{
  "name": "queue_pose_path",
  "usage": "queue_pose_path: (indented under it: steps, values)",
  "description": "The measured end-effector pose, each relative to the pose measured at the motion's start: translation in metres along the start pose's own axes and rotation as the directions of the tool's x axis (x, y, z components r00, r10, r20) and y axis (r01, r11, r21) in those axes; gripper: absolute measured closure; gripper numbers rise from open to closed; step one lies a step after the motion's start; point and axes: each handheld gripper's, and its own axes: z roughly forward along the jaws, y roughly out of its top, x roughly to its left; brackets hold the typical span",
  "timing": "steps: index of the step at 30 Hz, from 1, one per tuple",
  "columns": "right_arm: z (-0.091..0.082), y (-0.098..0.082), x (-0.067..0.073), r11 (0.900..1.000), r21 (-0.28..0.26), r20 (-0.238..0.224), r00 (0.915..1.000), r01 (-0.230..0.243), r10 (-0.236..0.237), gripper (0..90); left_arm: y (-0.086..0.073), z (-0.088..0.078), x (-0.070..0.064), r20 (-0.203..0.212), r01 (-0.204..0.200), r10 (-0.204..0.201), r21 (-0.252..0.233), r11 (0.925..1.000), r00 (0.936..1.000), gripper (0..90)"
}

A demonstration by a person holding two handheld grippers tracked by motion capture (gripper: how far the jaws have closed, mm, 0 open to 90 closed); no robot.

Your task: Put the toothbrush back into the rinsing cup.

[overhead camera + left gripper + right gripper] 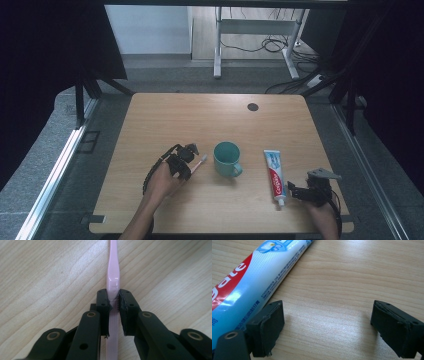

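Note:
A pink toothbrush (113, 277) lies on the wooden table (210, 120), left of a teal mug (227, 159). My left gripper (113, 303) is shut on the toothbrush handle, its pads pressing both sides; from above, the left gripper (187, 154) sits just left of the mug with the toothbrush (200, 162) sticking out toward it. A toothpaste tube (274, 176) lies right of the mug, cap toward the front edge. My right gripper (327, 325) stands open over bare wood, with the toothpaste tube (254, 277) beside its left jaw. The right gripper (300, 192) is low near the tube's cap.
A small dark round disc (253, 107) sits near the table's far edge. Beyond the table stand a white desk frame (260, 35) and loose cables on the floor. Dark curtains hang at both sides.

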Motion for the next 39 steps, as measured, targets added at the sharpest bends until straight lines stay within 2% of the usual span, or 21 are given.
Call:
queue_pose_path:
  steps: [19, 27, 39]
  values:
    - [0.000, 0.000, 0.000, 1.000, 0.000, -0.002, 1.0000, 0.002, -0.002, 11.3, -0.003, -0.022, 0.004, 0.011, -0.024, 0.025, -0.067, 0.9975, 0.9996, 79.2]
    - [0.000, 0.000, 0.000, 1.000, 0.000, -0.003, 1.0000, 0.003, -0.003, 11.3, -0.004, -0.029, 0.004, 0.024, -0.033, 0.036, -0.121, 0.9921, 0.9990, 79.2]
    - [0.000, 0.000, 0.000, 1.000, 0.000, -0.005, 1.0000, 0.005, -0.005, 11.3, -0.006, -0.039, 0.005, 0.038, -0.041, 0.048, -0.167, 0.9851, 0.9981, 79.2]
